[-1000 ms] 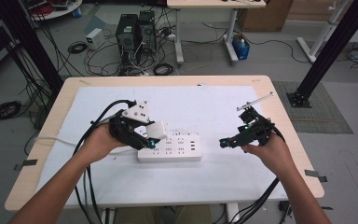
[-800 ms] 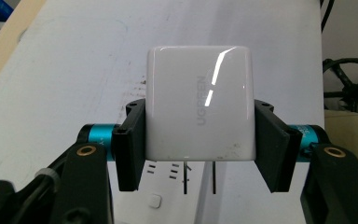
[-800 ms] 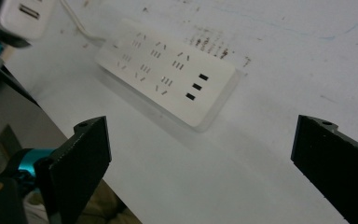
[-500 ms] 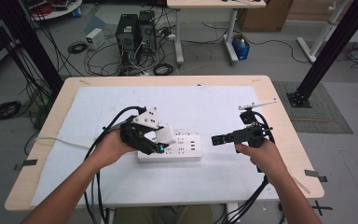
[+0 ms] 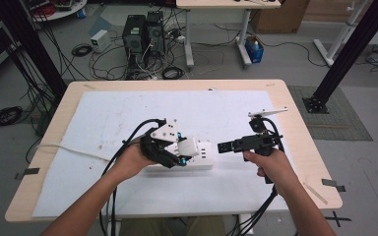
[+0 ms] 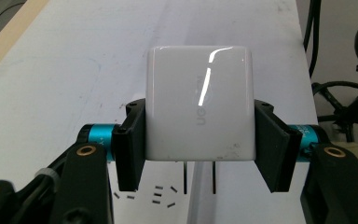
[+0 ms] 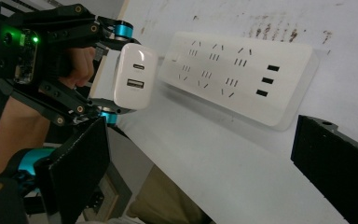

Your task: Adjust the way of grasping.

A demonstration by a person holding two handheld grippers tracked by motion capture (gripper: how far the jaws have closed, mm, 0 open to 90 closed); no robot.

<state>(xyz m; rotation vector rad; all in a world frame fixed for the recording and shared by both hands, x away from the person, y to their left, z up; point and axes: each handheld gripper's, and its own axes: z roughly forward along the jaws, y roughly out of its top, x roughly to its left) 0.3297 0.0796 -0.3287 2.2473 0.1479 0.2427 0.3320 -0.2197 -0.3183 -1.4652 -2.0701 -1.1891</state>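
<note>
Jaws on your left gripper (image 6: 199, 154) are clamped flat against the two sides of a white charger (image 6: 199, 107), which sits squarely between them with its two metal prongs (image 6: 199, 176) pointing down toward the white power strip (image 6: 161, 195) just below. In the left gripper view the prongs hang above the strip's face, near a cluster of slots, though whether they are lined up with a socket is hard to judge from that angle. Seen from the right gripper view, the charger (image 7: 135, 74) shows its two ports on the face turned away from your hand, and it hovers off the near end of the power strip (image 7: 242, 74), apart from it. Your right gripper (image 5: 226, 147) is held level to the right of the strip (image 5: 197, 160), its jaws spread wide with nothing between them and aimed back toward your left gripper (image 5: 177, 152). Both lie over the white sheet (image 5: 216, 113) covering the table (image 5: 295, 103).
</note>
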